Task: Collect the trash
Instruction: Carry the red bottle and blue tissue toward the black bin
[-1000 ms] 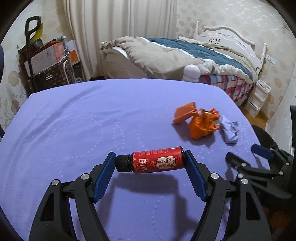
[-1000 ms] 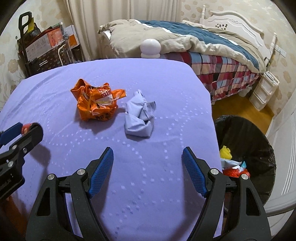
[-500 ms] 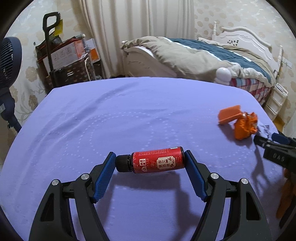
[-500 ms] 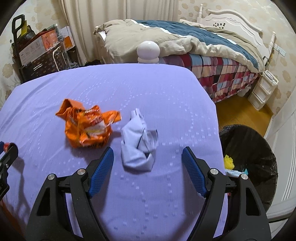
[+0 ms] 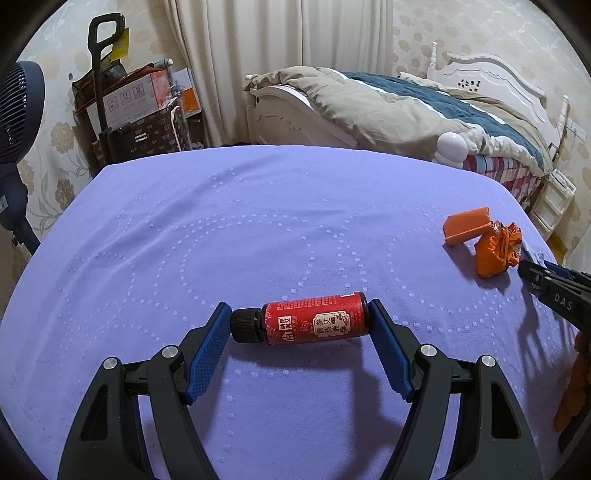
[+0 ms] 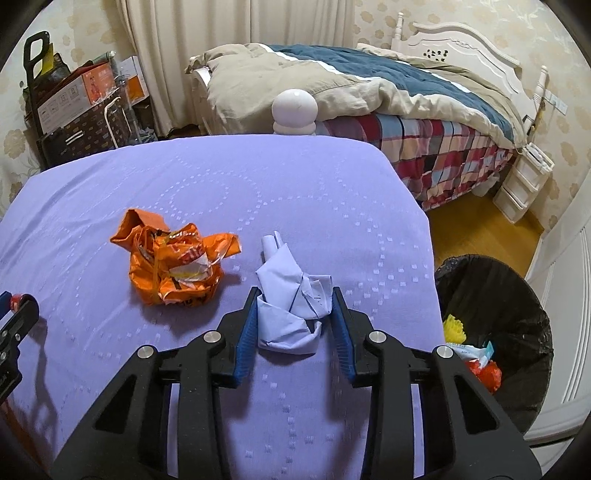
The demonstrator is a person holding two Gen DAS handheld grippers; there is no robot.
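Bedroom with floral beige wallpaper (image 5: 480, 33)
White carved bed (image 6: 461, 40) upper right, cream curtains (image 5: 277, 55) top centre, wooden floor (image 6: 472, 221) right.

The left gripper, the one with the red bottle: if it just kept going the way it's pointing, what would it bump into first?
Probably just the purple cloth of the table. The left gripper, clamped on the red bottle, tilts downward, and the stretch ahead looks bare. The orange wrapper lies well off to the side. Depth is hard to judge.

Both wrist views close, angled down over the purple tablecloth (image 5: 258, 221), sharing the orange wrapper (image 6: 173, 269)
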